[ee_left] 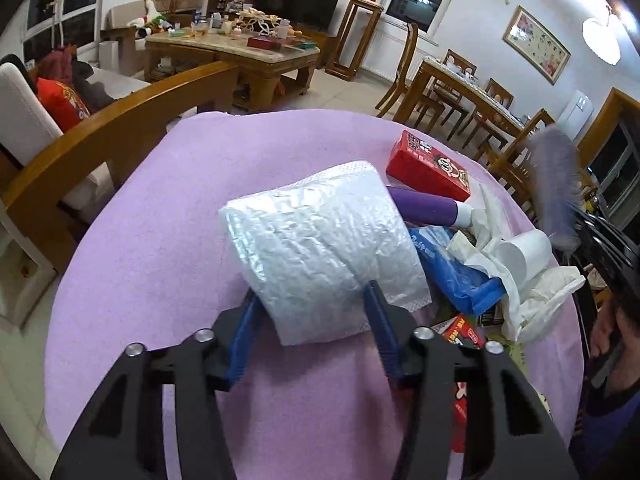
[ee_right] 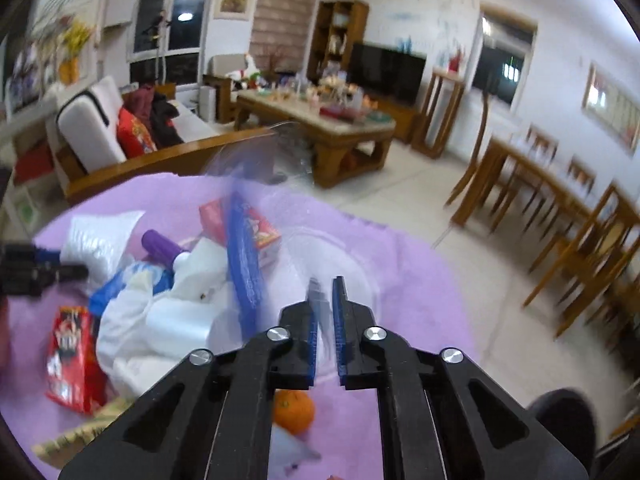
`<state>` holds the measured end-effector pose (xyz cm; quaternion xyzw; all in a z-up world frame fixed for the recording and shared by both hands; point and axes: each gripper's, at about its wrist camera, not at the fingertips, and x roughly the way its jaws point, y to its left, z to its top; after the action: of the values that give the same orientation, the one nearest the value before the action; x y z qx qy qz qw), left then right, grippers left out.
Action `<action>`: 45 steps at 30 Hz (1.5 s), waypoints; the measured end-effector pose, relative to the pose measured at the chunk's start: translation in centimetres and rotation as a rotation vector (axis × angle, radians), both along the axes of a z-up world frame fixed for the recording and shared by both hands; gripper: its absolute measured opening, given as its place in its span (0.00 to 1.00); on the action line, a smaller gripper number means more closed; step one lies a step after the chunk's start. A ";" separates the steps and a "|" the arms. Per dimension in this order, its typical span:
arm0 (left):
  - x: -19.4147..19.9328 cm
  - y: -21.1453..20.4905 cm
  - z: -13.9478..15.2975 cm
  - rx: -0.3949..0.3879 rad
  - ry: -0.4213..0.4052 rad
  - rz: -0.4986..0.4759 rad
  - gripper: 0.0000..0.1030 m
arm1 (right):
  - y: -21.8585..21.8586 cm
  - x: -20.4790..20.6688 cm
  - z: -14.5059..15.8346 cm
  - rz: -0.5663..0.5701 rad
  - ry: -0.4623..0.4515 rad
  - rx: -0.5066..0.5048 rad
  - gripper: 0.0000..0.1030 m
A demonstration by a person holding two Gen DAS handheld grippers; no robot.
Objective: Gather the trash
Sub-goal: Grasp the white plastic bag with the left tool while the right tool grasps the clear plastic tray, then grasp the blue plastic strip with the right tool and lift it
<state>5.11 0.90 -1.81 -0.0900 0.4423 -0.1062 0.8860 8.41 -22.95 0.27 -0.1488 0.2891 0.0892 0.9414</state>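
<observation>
My left gripper [ee_left: 310, 292] is shut on a rolled white plastic wrap [ee_left: 320, 248] and holds it over the purple cloth [ee_left: 180, 240]. Right of it lies a trash pile: a red carton [ee_left: 428, 166], a purple tube [ee_left: 424, 206], a blue wrapper [ee_left: 456, 268], a white paper roll [ee_left: 524, 250] and crumpled tissue [ee_left: 536, 300]. My right gripper [ee_right: 326, 280] is shut on the rim of a clear plastic bag with a blue edge [ee_right: 244, 256], blurred, held over the pile [ee_right: 168, 312]. The left gripper [ee_right: 44, 268] shows at the left of the right wrist view.
A second red carton [ee_right: 74, 360] lies at the pile's near side. An orange [ee_right: 294, 408] sits under my right gripper. A wooden sofa arm [ee_left: 120, 120], a coffee table [ee_left: 240, 52] and a dining table with chairs [ee_left: 472, 92] stand beyond the purple cloth.
</observation>
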 end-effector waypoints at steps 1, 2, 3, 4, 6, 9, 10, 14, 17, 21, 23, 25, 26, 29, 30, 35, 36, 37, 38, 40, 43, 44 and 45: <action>-0.2 0.1 0.1 -0.006 0.000 0.001 0.46 | 0.4 -0.9 0.2 0.007 -0.030 -0.036 0.04; -0.4 0.1 0.2 -0.010 -0.004 0.003 0.44 | 0.7 -1.5 0.2 0.020 -0.037 -0.054 0.04; -0.5 0.2 0.3 -0.013 -0.009 0.005 0.41 | 0.9 -1.9 0.2 0.029 -0.036 -0.061 0.04; -0.9 0.3 0.5 -0.017 -0.019 0.008 0.40 | 0.9 -2.3 0.1 0.037 -0.032 -0.059 0.04; -1.4 0.4 0.9 -0.019 -0.037 0.010 0.36 | 0.7 -2.7 0.0 0.048 -0.017 -0.034 0.04; -1.7 0.6 1.7 -0.015 -0.068 0.012 0.33 | 0.0 -3.3 0.3 0.064 -0.005 0.027 0.04; -2.0 0.8 1.9 -0.017 -0.080 0.017 0.32 | -0.4 -3.5 0.5 0.074 0.000 0.053 0.04; -2.3 1.5 2.5 -0.036 -0.107 0.035 0.31 | -0.9 -4.2 1.1 0.099 0.028 0.118 0.04; -2.0 1.6 2.4 -0.041 -0.102 0.029 0.31 | -1.3 -4.2 1.7 0.121 0.063 0.190 0.04; -1.8 1.8 1.9 -0.064 -0.089 0.015 0.31 | -2.1 -3.1 1.5 0.124 0.136 0.237 0.04; -1.8 1.9 1.9 -0.067 -0.083 0.009 0.31 | -2.2 -2.5 1.4 0.111 0.151 0.230 0.07; -1.7 2.2 1.7 -0.078 -0.076 0.005 0.31 | -2.2 -2.2 1.7 0.110 0.153 0.217 0.21; -1.7 2.3 1.6 -0.082 -0.073 0.006 0.31 | -2.3 -2.0 1.9 0.116 0.157 0.218 0.39; -1.2 2.7 1.0 -0.082 -0.059 0.011 0.31 | -1.4 -1.1 2.3 0.129 0.168 0.187 0.51; -1.1 2.9 0.9 -0.084 -0.056 0.011 0.30 | -1.1 -0.7 2.3 0.130 0.174 0.168 0.51; -0.7 3.6 0.4 -0.123 -0.039 0.008 0.30 | -1.1 0.9 3.0 0.111 0.149 0.142 0.51; -0.7 3.6 0.3 -0.125 -0.037 0.006 0.30 | -1.1 1.1 3.1 0.113 0.153 0.157 0.47; -0.5 3.6 0.2 -0.130 -0.032 0.000 0.30 | -1.5 1.5 3.2 0.117 0.166 0.175 0.45; -0.4 3.6 0.2 -0.132 -0.030 -0.002 0.30 | -1.6 1.6 3.3 0.118 0.167 0.181 0.43; -0.2 3.7 0.1 -0.139 -0.026 -0.007 0.30 | -1.9 1.5 3.7 0.122 0.149 0.184 0.36; 0.2 3.9 -0.1 -0.155 -0.012 -0.010 0.30 | -2.4 1.3 4.7 0.139 0.136 0.209 0.23; 0.2 4.1 -0.3 -0.163 -0.007 -0.012 0.30 | -2.7 1.4 5.0 0.145 0.142 0.210 0.15; 0.3 4.1 -0.4 -0.171 -0.001 -0.013 0.30 | -2.7 1.5 5.2 0.154 0.151 0.210 0.14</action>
<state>5.44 5.04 -2.21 -0.1623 0.4319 -0.1491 0.8746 9.94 -25.66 5.48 -0.0640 0.3359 0.2018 0.9178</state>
